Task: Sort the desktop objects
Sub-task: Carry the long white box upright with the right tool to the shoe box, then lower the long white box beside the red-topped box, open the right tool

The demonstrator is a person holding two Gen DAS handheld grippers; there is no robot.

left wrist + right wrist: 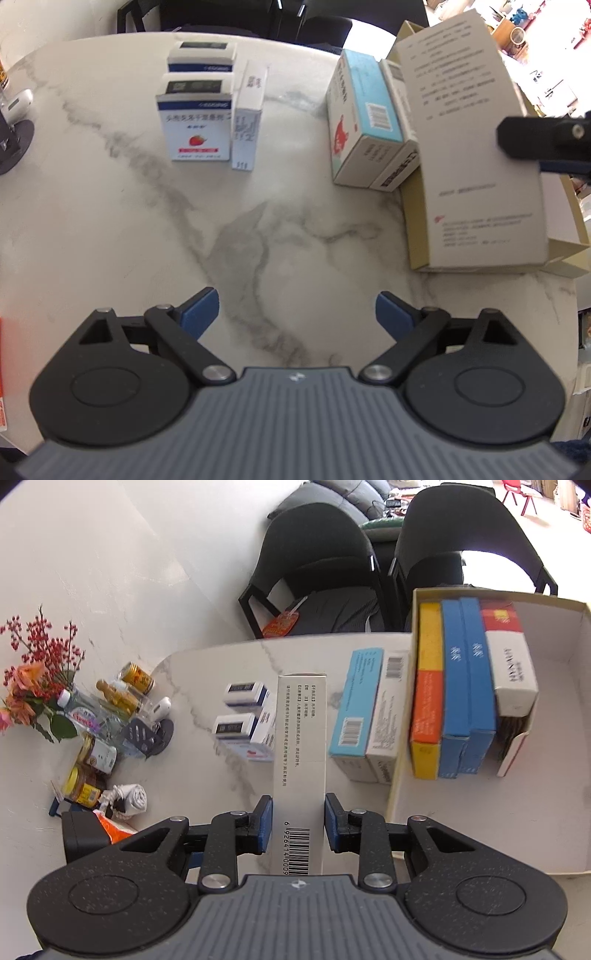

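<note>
My right gripper (298,821) is shut on a tall white box (301,738) with a barcode, held above the marble table left of the cardboard tray (480,819). In the left wrist view that white box (476,147) hangs over the tray (569,206), with a right gripper finger (543,140) on it. My left gripper (297,314) is open and empty over bare marble. Two strawberry boxes (197,122) and a slim white box (247,118) stand at the back left. A light-blue box (360,118) and a white box (400,129) lie against the tray.
The tray holds a yellow-orange box (428,701), two blue boxes (467,686) and a red-white box (509,664). Bottles, jars and a flower bunch (37,686) crowd the table's left side. Black chairs (314,572) stand behind the table.
</note>
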